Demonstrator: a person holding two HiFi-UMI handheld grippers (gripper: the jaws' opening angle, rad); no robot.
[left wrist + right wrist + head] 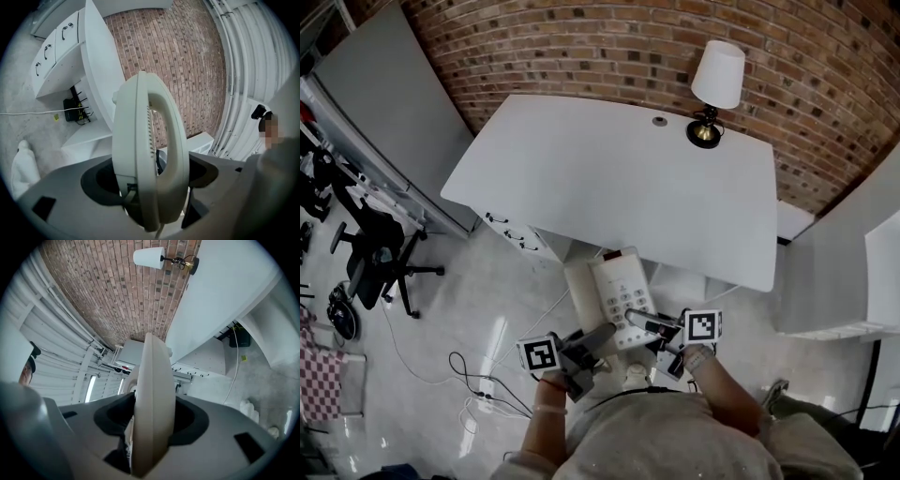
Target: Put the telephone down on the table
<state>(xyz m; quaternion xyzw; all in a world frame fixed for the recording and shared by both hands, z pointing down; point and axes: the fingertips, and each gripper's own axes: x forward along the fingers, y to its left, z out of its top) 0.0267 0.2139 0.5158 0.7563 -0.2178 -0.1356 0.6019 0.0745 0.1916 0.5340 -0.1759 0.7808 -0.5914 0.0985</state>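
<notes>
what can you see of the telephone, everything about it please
The telephone is a cream plastic desk set, with the handset cradled along its left side and grey keys on the right. It is held face up in the air, short of the white table, not resting on it. The left gripper clamps its handset side, the right gripper its keypad side.

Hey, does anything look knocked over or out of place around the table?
Nothing stands out. The lamp stands upright near the far edge of the table, and the telephone is gripped between the left gripper and right gripper, not yet on the table.
</notes>
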